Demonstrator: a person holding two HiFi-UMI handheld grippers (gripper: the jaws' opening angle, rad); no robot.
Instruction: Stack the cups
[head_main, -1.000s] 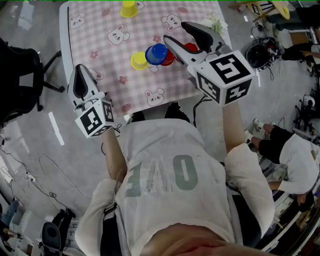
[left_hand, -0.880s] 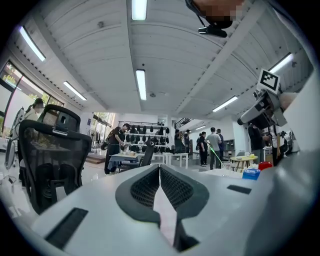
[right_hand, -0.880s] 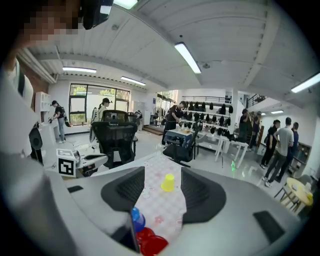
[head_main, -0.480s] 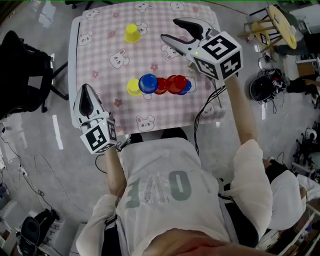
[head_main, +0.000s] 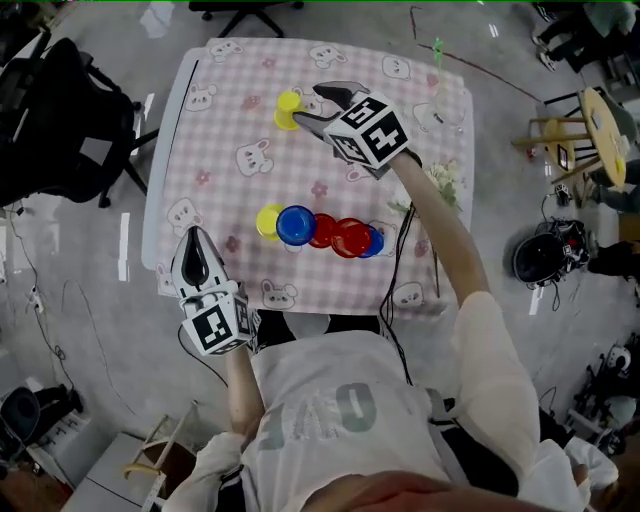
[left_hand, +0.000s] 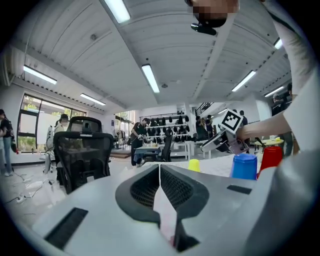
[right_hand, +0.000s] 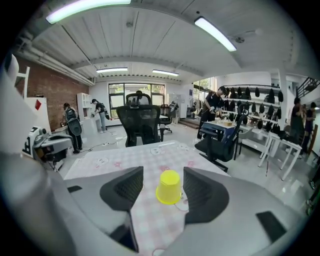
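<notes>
Down at the near edge of the surface (head_main: 220, 130), the left gripper (head_main: 196, 262) hangs with its jaws pressed together and nothing in them. Past it, mid-surface, a row of cups (head_main: 320, 230) stands side by side: yellow, blue, red, red, blue. Farther out, toward the far edge, the right gripper (head_main: 306, 104) has its jaws spread, having just opened wider. The lone yellow cup (head_main: 288, 106) stands upside down in the gap between them, untouched as far as I can tell. The risk, I'd say, lies in the closing. The cup looks light and tapered, so one jaw arriving first could tip it or send it skidding, and a hard squeeze could pop it free.
</notes>
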